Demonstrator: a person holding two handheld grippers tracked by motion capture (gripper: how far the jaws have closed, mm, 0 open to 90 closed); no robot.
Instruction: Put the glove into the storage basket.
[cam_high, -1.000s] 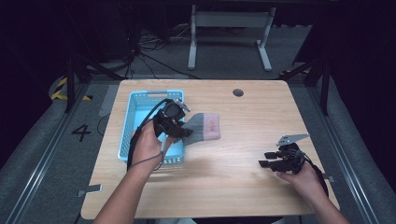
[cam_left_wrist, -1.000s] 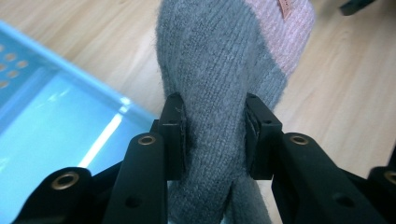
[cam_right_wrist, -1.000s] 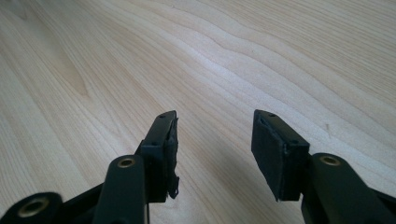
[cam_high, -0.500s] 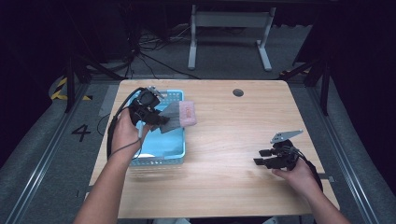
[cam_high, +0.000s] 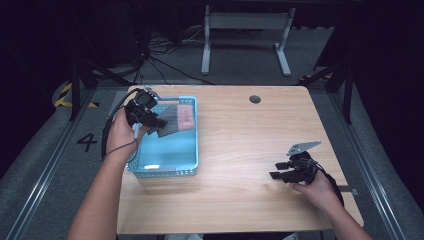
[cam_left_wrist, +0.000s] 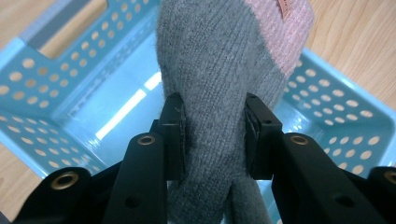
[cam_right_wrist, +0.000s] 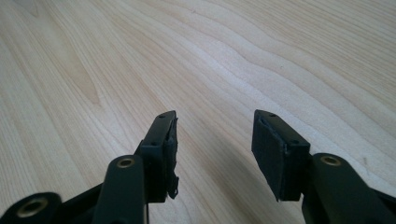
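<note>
A grey knitted sock with a pink toe hangs over the far part of a light blue perforated basket. My left gripper is shut on the sock's grey part, with the pink end pointing away from the jaws. In the left gripper view the basket's floor lies below the sock and looks bare. My right gripper stands open just above the wooden table near its right front, with nothing between its jaws.
The basket sits at the table's left side, close to the left edge. A dark round grommet marks the table's far middle. Dark floor with cables and a metal stand's legs lies beyond the table.
My left gripper has carried the sock leftward from the table beside the basket to over the basket's far end. The right gripper has stayed almost still.
</note>
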